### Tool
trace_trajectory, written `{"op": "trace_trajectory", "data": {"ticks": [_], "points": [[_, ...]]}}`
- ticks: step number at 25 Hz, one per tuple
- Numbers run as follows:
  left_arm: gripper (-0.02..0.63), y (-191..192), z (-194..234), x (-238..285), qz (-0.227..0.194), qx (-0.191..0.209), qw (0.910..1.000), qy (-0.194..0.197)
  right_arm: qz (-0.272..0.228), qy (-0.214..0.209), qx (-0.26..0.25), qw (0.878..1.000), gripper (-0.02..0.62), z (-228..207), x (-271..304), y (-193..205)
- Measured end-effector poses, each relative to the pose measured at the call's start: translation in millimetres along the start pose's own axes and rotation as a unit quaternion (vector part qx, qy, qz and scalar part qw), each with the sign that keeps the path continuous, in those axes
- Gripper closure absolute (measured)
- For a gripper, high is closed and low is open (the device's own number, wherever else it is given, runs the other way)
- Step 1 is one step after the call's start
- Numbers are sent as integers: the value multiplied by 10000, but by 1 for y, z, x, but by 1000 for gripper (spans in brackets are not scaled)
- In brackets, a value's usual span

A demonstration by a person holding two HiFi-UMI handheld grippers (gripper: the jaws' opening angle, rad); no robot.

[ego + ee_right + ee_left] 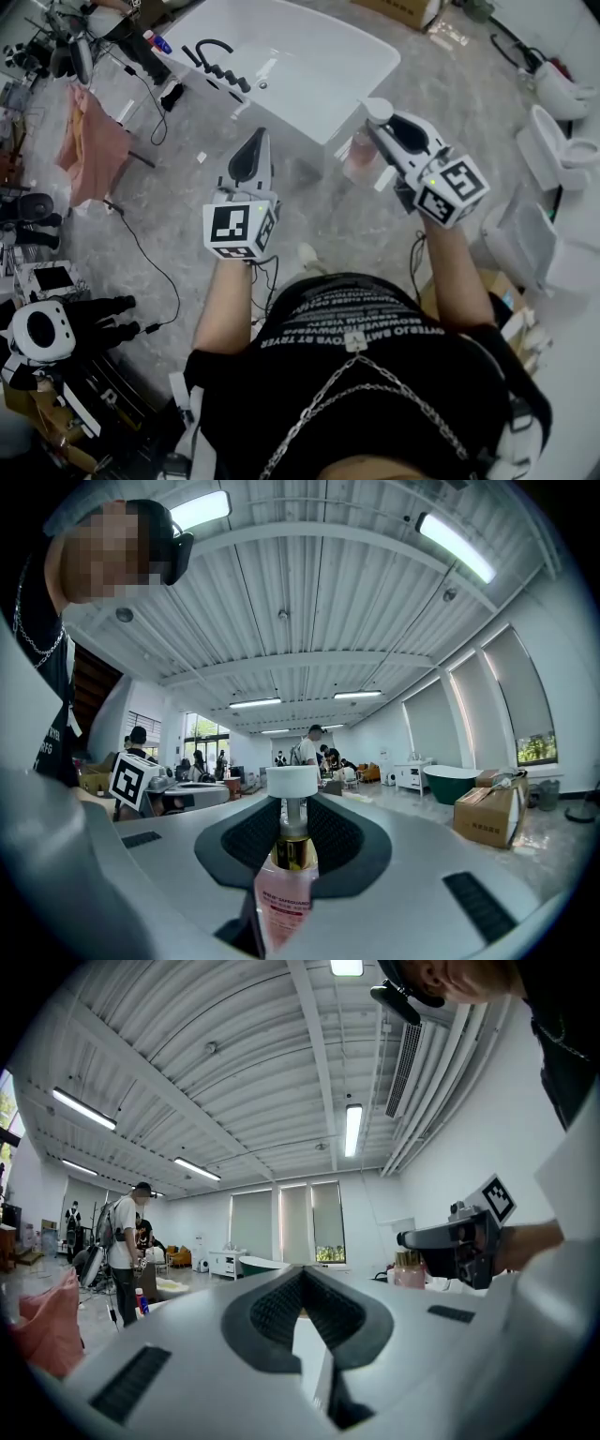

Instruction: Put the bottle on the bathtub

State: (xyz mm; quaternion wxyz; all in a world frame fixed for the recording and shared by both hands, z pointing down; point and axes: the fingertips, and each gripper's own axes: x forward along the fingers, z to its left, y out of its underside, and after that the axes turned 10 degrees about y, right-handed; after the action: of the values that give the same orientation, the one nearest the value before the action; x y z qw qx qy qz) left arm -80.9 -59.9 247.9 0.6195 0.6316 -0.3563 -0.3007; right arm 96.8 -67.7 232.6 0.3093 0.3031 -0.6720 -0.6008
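The white bathtub (375,66) stands on the floor ahead of me, seen from above in the head view. My right gripper (375,117) is shut on a pink bottle (359,155) with a white cap, held upright just short of the tub's near corner. In the right gripper view the bottle (286,892) stands between the ribbed pads (342,841), its gold neck and cap rising above them. My left gripper (262,134) points at the tub's near side, jaws together and empty. From the left gripper view the tips (302,1271) meet, and the right gripper (450,1241) with the bottle (409,1274) shows at right.
A black faucet (217,58) sits on the tub's left rim. A pink cloth (92,141) hangs at left, cables trail over the floor, and toilets (562,89) stand at right. A cardboard box (489,817) and a green tub (455,782) lie farther off, with people behind.
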Motion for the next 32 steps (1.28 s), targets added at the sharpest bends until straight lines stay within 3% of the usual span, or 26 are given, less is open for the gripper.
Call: {"op": "trace_trajectory", "data": {"ticks": [23, 32], "points": [[606, -2, 52, 25, -118, 2, 9990, 420, -107, 358, 10, 9993, 508, 3, 48, -11], [606, 7, 90, 26, -121, -74, 9981, 602, -63, 555, -7, 9984, 508, 14, 81, -9]]}}
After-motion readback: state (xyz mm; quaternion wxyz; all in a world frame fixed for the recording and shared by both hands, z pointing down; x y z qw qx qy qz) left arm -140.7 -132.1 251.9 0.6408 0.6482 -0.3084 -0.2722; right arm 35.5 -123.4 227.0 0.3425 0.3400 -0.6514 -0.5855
